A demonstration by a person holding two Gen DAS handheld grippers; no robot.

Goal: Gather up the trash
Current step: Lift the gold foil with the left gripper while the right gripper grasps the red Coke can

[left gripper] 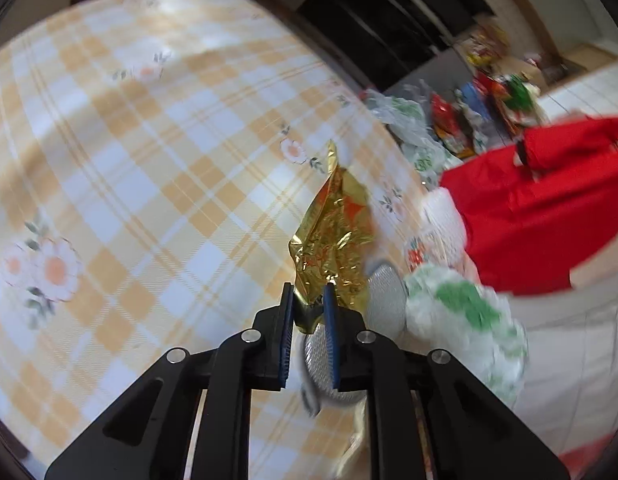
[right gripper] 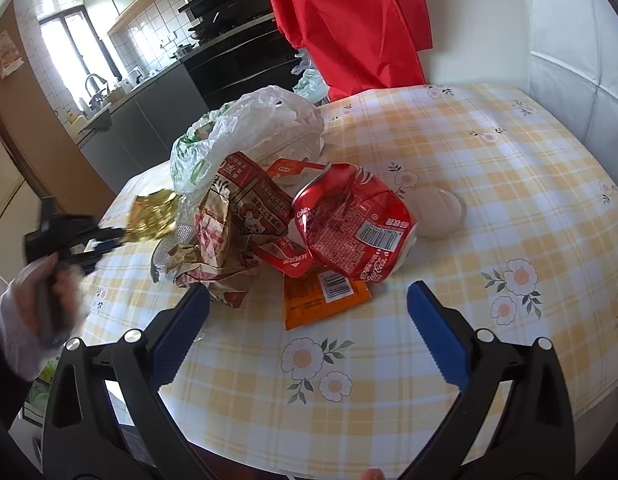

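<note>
My left gripper (left gripper: pixel 309 298) is shut on a crumpled gold foil wrapper (left gripper: pixel 333 236) and holds it above the yellow checked tablecloth (left gripper: pixel 149 140). The right wrist view shows that gripper (right gripper: pixel 109 240) at the left with the gold wrapper (right gripper: pixel 153 216). My right gripper (right gripper: pixel 309 300) is open and empty, just in front of a trash pile: a crushed red Coca-Cola can (right gripper: pixel 349 220), an orange sachet (right gripper: pixel 321 300), brown and red paper wrappers (right gripper: pixel 229 232) and a white plastic bag (right gripper: pixel 253 128).
A round translucent lid (right gripper: pixel 439 210) lies right of the can. A red cloth (right gripper: pixel 349 20) hangs over a white chair behind the table. A silver mesh piece (left gripper: pixel 385 296) and a green-printed bag (left gripper: pixel 465 312) sit right of my left gripper. Kitchen counters stand behind.
</note>
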